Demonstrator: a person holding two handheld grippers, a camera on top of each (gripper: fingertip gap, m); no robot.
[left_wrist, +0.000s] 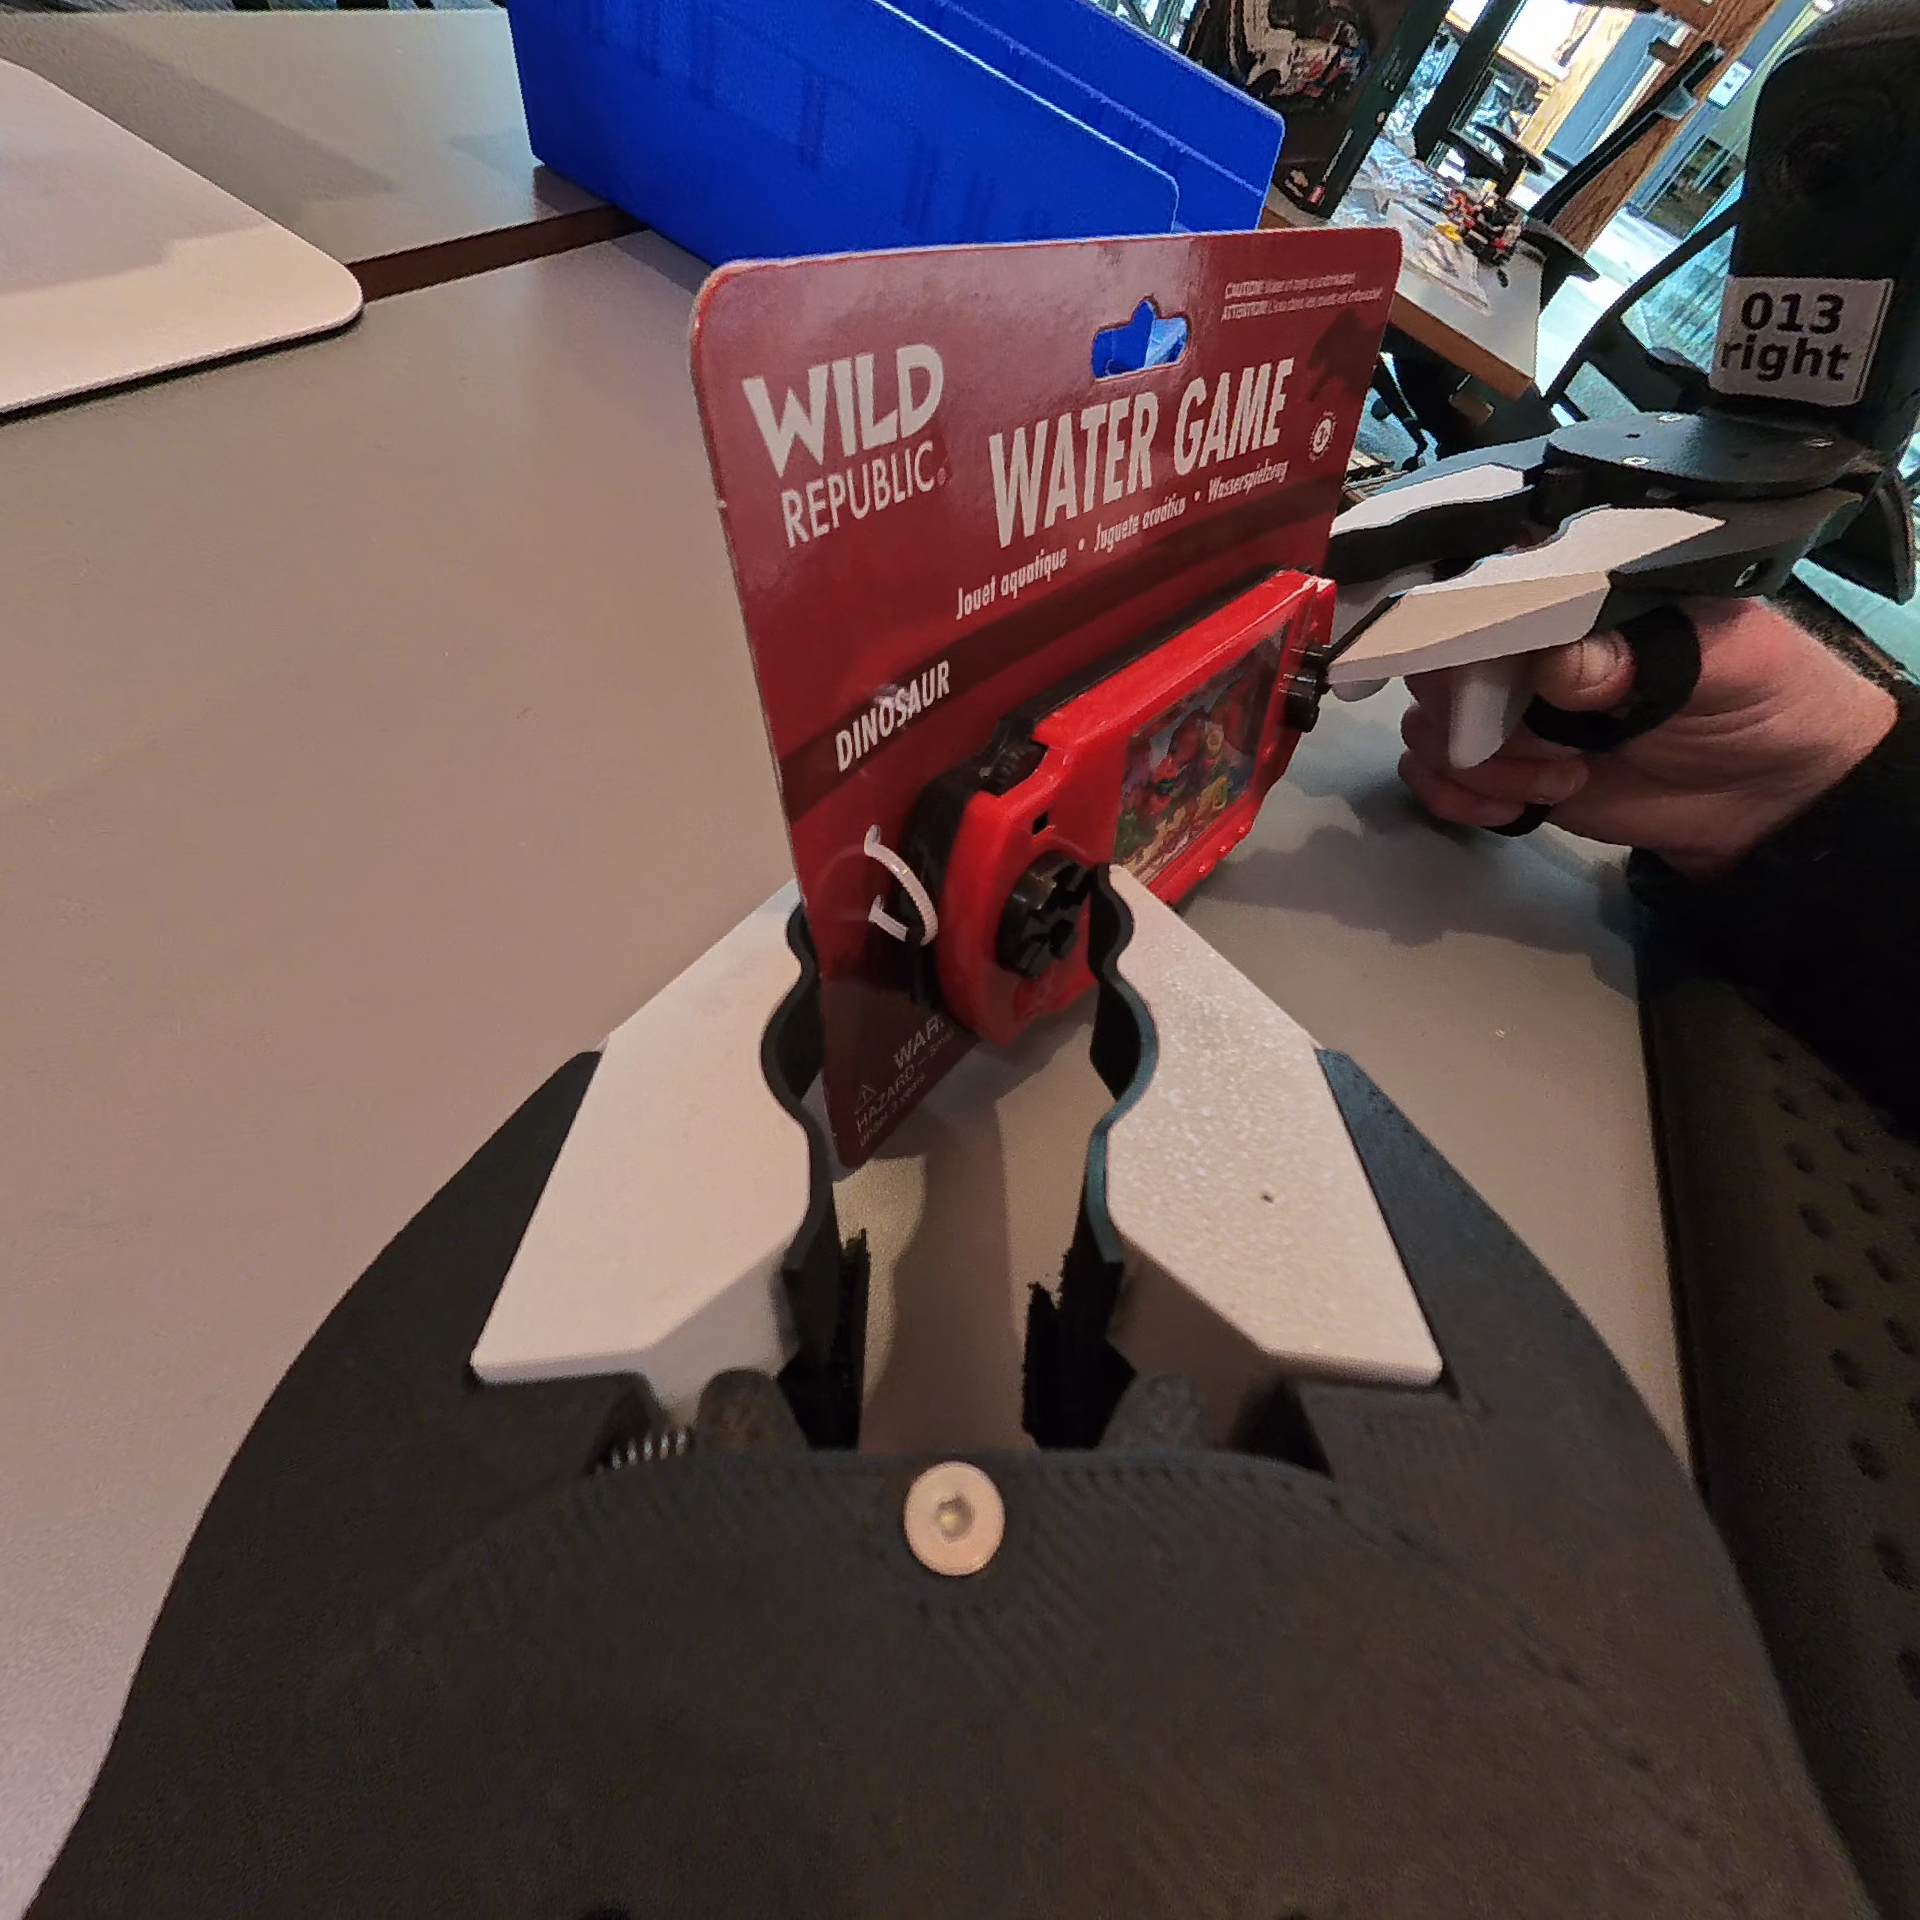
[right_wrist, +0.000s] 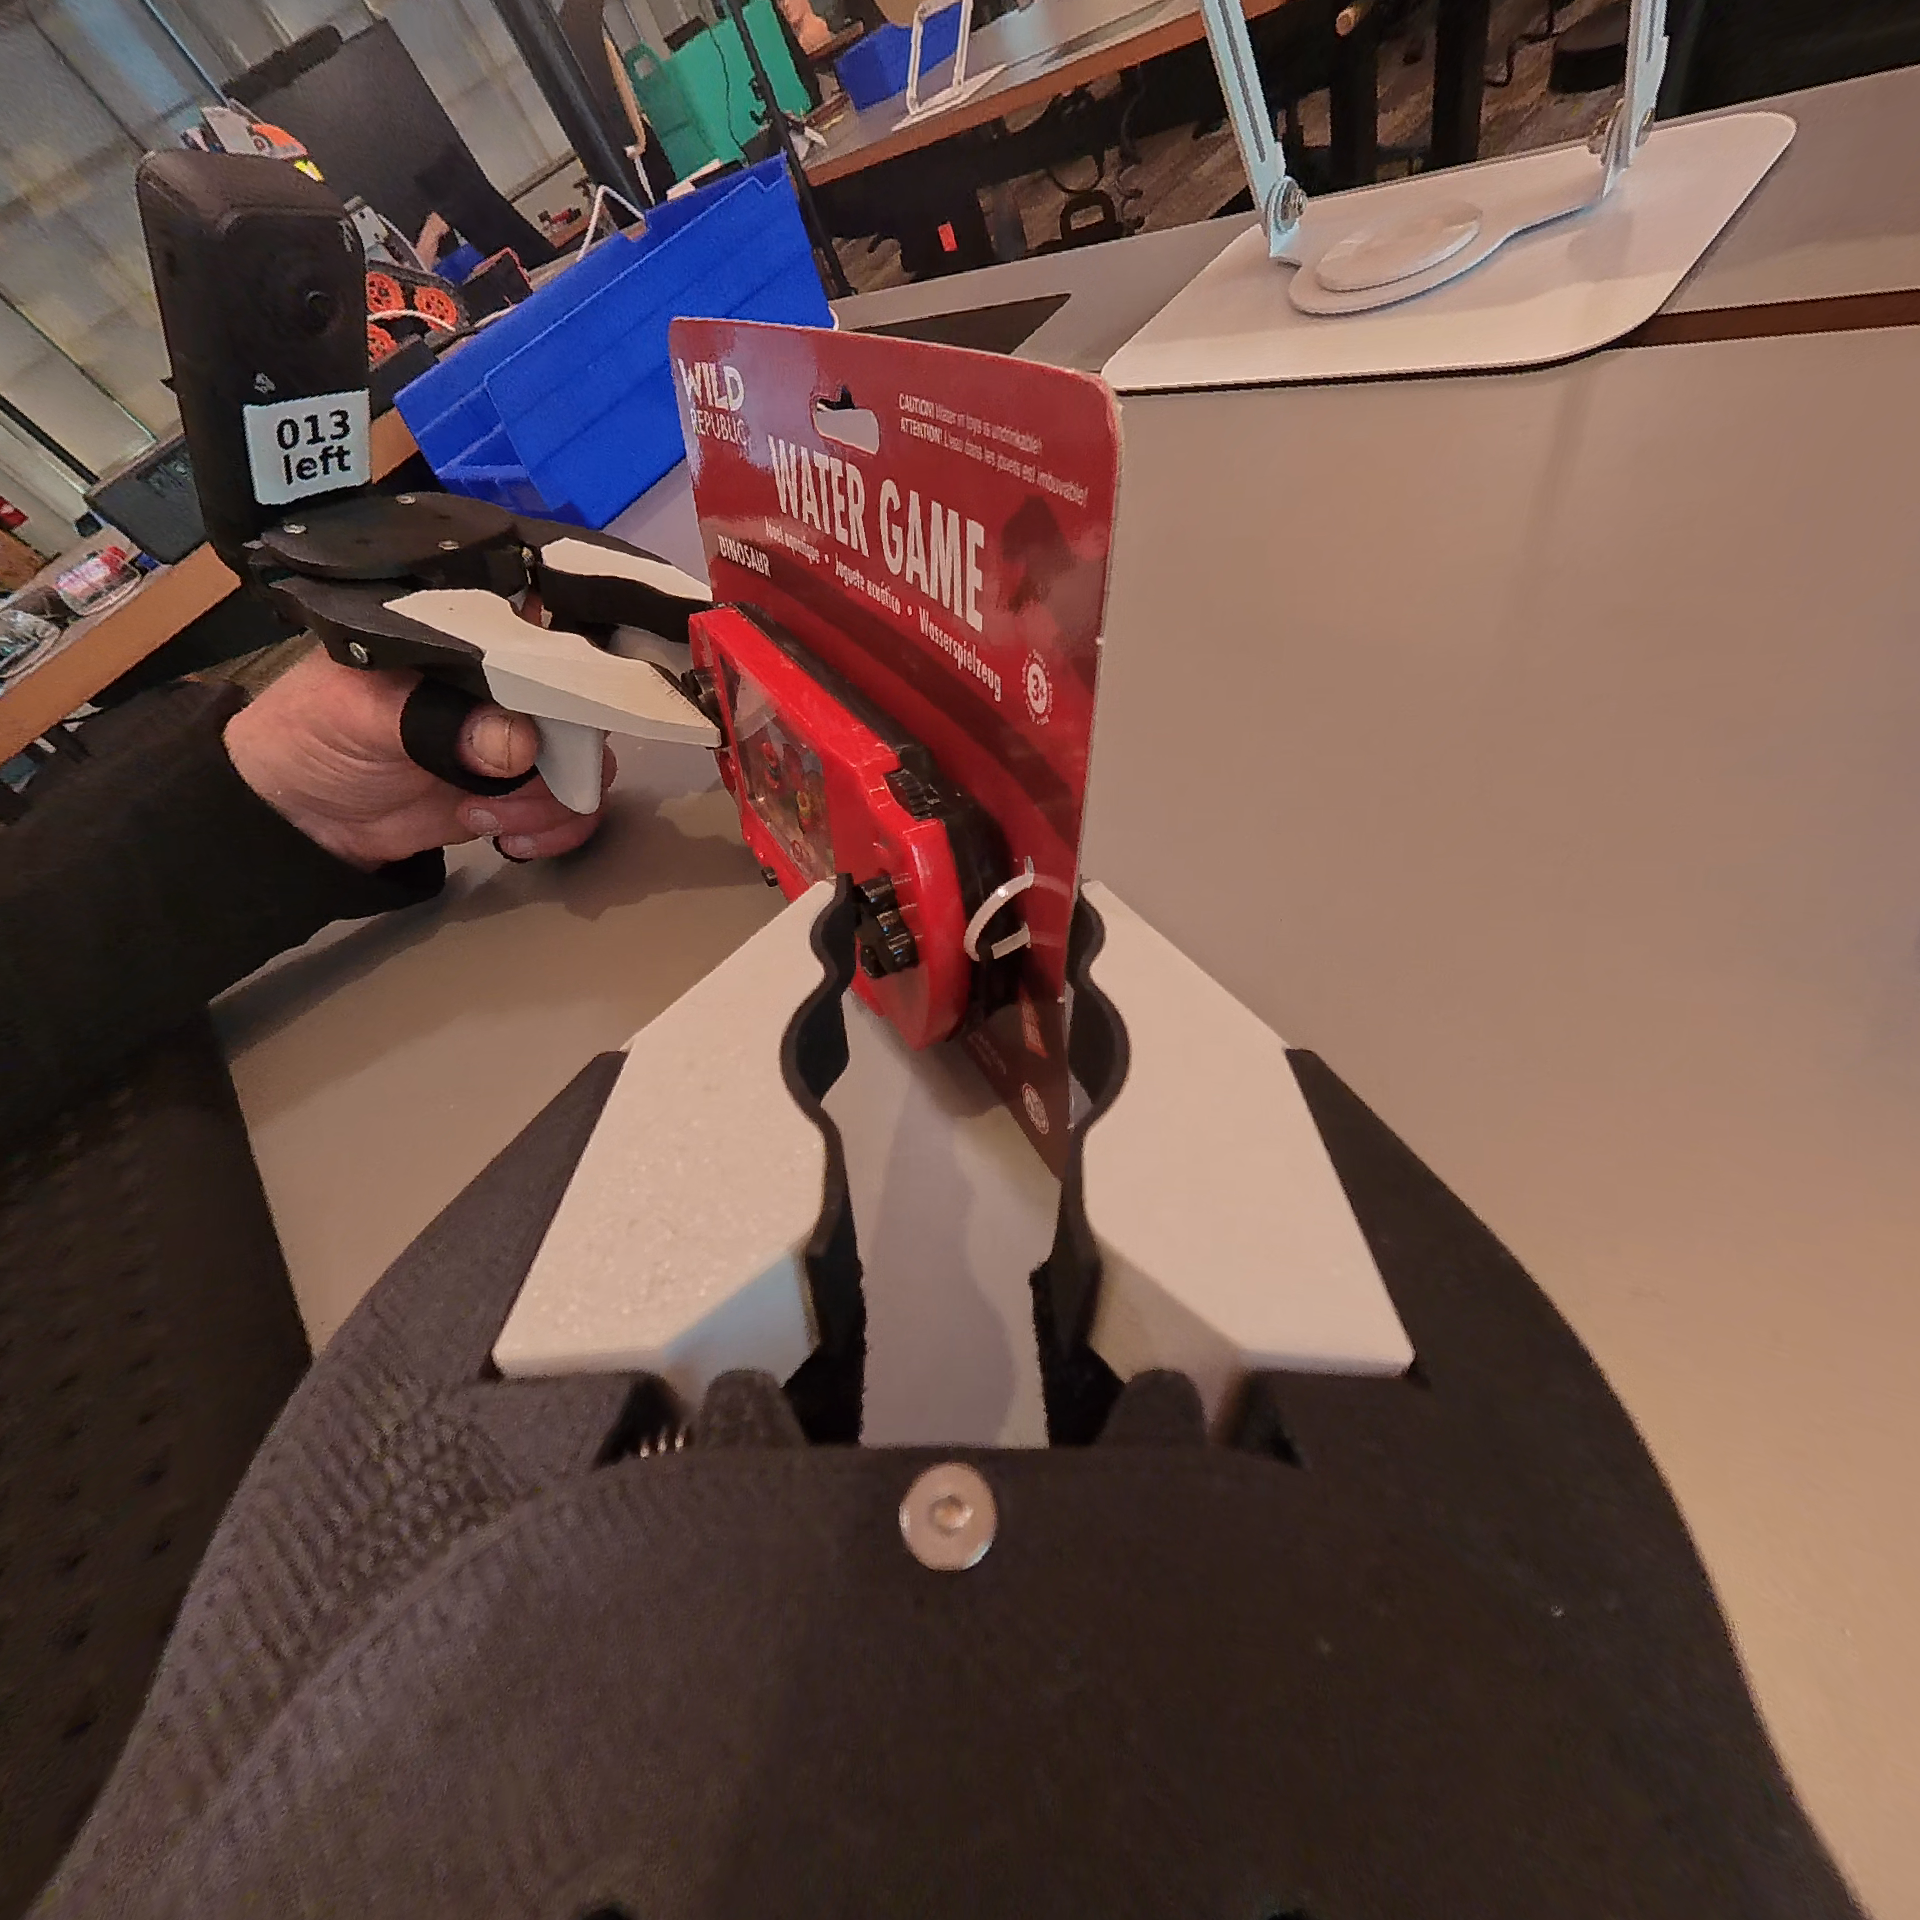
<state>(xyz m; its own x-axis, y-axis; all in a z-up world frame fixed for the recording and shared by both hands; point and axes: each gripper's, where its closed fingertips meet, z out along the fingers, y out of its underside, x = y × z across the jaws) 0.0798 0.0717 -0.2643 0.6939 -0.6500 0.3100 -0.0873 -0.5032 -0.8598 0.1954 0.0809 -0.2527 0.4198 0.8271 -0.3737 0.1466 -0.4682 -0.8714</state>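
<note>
A red cardboard backing card (left_wrist: 1039, 416) stands upright over the grey table (left_wrist: 364, 727), with a red handheld water toy (left_wrist: 1143, 769) tied to its front by a white zip tie. My left gripper (left_wrist: 956, 904) is shut on the toy's near end and the card behind it. My right gripper (right_wrist: 961, 904) is shut the same way on the opposite end of the toy (right_wrist: 831, 790) and card (right_wrist: 935, 499). Each gripper shows in the other's view, the right (left_wrist: 1335, 644) and the left (right_wrist: 707, 691), both clamped on the package ends.
Blue plastic bins (left_wrist: 883, 114) (right_wrist: 623, 343) stand behind the package at the table's far edge. A white stand base (right_wrist: 1455, 239) (left_wrist: 135, 291) lies on the adjoining table. A person's hands (left_wrist: 1662, 748) (right_wrist: 395, 769) hold the grippers. A dark mesh chair (left_wrist: 1787, 1247) is at the near edge.
</note>
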